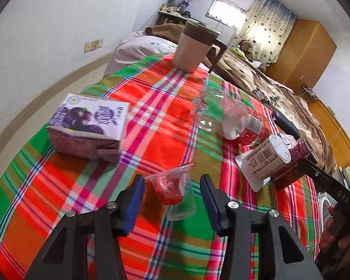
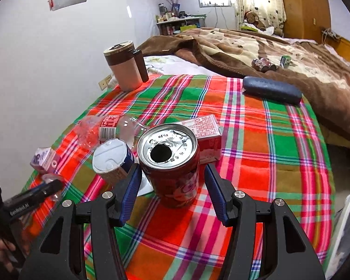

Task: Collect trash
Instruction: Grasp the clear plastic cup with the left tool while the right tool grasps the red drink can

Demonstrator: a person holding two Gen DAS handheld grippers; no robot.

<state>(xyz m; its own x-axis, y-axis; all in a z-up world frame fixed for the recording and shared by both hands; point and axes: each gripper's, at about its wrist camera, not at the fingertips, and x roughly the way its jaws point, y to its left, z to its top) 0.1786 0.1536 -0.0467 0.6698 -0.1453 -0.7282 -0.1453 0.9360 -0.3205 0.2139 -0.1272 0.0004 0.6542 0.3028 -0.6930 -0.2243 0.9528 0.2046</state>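
Between my left claw's [image 1: 172, 198] spread fingers lies a cup [image 1: 172, 191], ungripped; my right claw [image 2: 172, 184] brackets a can [image 2: 172, 163], not pressing.

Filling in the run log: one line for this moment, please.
left gripper open around small plastic cup | right gripper around red can, grip unclear

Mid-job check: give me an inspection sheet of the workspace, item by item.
Surface: plaid cloth, flat.
Job's things: red can upright, opened; small plastic cup tipped over; clear bottle lying; purple carton; red carton; white-lidded carton.
Clutter: lidded mug, dark case.
Grippers: left gripper open around cup; right gripper open around can.
Cables: nothing seen.
Surroundings: bed with brown blanket, wardrobe.
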